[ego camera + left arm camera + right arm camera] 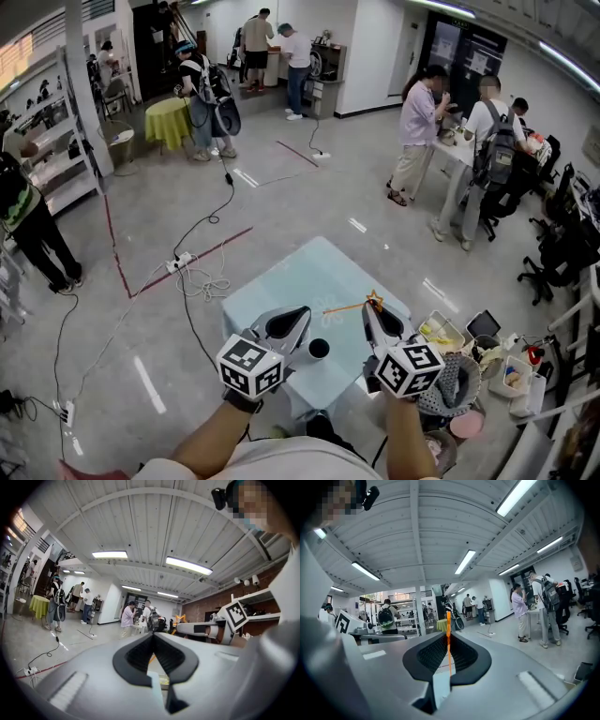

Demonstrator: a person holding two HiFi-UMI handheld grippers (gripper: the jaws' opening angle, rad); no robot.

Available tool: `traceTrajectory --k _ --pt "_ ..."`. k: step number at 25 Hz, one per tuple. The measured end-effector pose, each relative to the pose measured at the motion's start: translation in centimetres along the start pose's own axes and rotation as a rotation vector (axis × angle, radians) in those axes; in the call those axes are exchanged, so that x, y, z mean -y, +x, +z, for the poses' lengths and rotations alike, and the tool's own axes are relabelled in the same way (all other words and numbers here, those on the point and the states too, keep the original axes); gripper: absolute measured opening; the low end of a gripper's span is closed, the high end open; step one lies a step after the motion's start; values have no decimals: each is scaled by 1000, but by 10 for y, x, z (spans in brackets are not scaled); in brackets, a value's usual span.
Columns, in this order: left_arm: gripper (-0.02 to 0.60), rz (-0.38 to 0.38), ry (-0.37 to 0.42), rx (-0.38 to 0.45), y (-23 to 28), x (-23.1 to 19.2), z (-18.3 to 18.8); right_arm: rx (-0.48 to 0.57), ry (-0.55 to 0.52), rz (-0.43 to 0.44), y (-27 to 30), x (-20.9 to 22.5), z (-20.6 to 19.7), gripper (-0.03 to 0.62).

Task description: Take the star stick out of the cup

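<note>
The star stick [352, 306] is a thin orange rod with a yellow star at its tip, held roughly level above the pale blue table [309, 277]. My right gripper [368, 310] is shut on it near the star end. In the right gripper view the stick [448, 620] runs up between the closed jaws of the right gripper [448, 637]. The small black cup [318, 349] stands on the table's near edge, between the two grippers, apart from the stick. My left gripper [298, 317] is shut with nothing in it, just left of the cup. The left gripper view shows the left gripper [153, 637] and the right gripper [206, 629].
Baskets and bins of clutter [441, 334] and a tablet [483, 325] crowd the floor right of the table. Cables and a power strip [178, 262] lie on the floor to the left. Several people stand further off, some around a white table [461, 148].
</note>
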State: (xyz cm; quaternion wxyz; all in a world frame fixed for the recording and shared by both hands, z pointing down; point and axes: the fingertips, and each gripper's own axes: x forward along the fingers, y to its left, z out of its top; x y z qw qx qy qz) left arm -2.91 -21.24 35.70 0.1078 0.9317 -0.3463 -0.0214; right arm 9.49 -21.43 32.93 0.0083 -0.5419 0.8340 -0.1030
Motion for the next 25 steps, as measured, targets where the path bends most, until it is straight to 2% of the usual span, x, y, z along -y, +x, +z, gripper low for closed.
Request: traceTrajectory --k 25 --pt "5 13 -1 16 2 -2 -5 3 -19 -8 -3 0 -5 28"
